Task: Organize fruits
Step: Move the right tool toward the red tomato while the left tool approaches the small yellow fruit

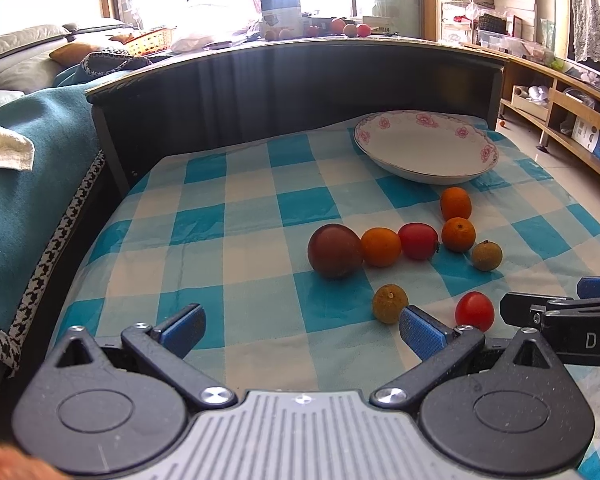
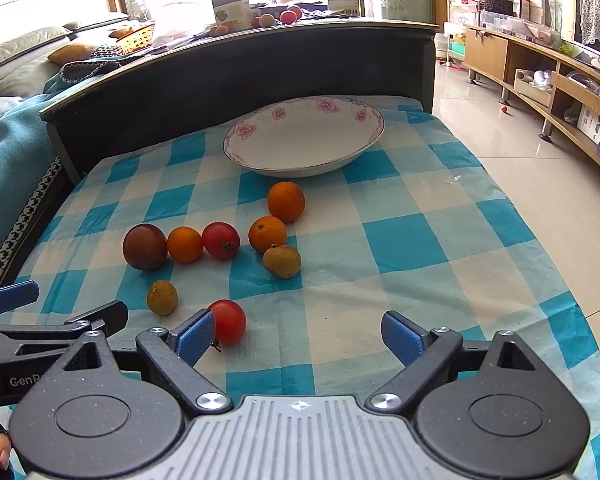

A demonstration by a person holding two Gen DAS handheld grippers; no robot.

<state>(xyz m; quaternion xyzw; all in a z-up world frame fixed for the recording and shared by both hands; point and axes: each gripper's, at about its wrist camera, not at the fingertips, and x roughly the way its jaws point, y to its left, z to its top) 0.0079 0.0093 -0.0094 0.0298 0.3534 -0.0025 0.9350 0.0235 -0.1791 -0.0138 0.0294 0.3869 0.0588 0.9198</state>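
Note:
Several small fruits lie loose on the blue checked cloth [image 1: 260,216]: a dark plum [image 1: 334,251], three oranges [image 1: 380,247], two red tomatoes [image 1: 418,241] and two brownish longans [image 1: 389,303]. A white flowered plate [image 1: 424,146] stands empty behind them; it also shows in the right wrist view [image 2: 304,140]. My left gripper [image 1: 302,326] is open and empty, low over the cloth left of the near tomato [image 1: 474,311]. My right gripper [image 2: 300,334] is open and empty; its left finger is beside that tomato [image 2: 228,321].
A dark headboard-like panel [image 1: 292,88] rises behind the cloth. A teal blanket [image 1: 32,184] covers the sofa at left. Wooden shelving [image 2: 560,92] runs along the right over tiled floor. A cluttered surface beyond the panel holds more fruit [image 1: 336,26] and a box.

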